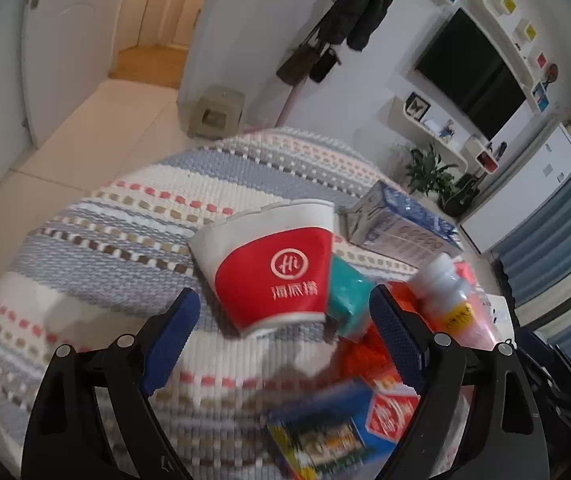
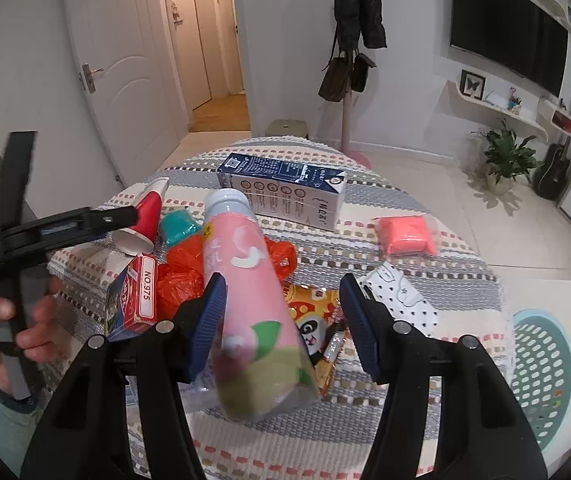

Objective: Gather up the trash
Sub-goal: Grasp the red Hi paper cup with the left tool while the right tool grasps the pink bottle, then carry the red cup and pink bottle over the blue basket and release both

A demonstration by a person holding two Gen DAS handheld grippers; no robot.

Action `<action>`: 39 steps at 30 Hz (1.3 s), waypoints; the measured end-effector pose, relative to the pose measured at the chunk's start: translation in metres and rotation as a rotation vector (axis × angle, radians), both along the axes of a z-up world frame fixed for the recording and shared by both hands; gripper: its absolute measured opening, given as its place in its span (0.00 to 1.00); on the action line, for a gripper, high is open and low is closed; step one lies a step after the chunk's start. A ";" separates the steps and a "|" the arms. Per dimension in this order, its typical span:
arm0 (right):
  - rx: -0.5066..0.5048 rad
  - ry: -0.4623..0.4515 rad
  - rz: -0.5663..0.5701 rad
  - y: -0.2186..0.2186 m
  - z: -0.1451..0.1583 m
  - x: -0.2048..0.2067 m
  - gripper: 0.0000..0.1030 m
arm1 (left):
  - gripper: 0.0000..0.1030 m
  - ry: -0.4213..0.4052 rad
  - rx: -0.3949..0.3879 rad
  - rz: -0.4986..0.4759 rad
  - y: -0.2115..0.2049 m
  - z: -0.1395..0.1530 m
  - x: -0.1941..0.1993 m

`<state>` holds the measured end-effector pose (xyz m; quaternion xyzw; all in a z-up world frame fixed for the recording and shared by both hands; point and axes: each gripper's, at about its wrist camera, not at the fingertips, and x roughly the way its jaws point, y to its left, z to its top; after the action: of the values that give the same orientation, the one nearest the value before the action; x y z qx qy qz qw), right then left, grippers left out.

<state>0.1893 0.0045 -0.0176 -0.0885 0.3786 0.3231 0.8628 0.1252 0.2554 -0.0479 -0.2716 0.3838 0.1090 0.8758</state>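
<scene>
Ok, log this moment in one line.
task: collect trash | left gripper: open, red cup ahead of fingers, untouched | right gripper: open, pink bottle between fingers, not clamped

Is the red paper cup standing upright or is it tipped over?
Tipped over. The red paper cup lies on its side on the woven cloth, its rim squashed.

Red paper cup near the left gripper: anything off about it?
Yes. The red paper cup lies tipped on its side on the striped tablecloth, its white rim dented and creased out of round, its base against a teal packet. No spill shows. The left gripper, open, frames it without touching.
</scene>
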 end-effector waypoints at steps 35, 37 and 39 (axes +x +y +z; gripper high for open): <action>0.084 0.029 0.020 -0.022 0.017 -0.007 0.43 | 0.68 -0.178 0.103 -0.112 -0.070 0.057 -0.019; 0.099 0.015 0.001 -0.036 0.023 -0.009 0.43 | 0.68 -0.195 0.109 -0.134 -0.085 0.065 -0.022; 0.110 0.008 -0.011 -0.047 0.028 -0.011 0.43 | 0.68 -0.205 0.124 -0.157 -0.100 0.072 -0.021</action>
<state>0.1784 -0.0421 0.0107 -0.0376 0.3644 0.3388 0.8666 0.1039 0.1554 0.0246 -0.1957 0.3048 0.0353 0.9314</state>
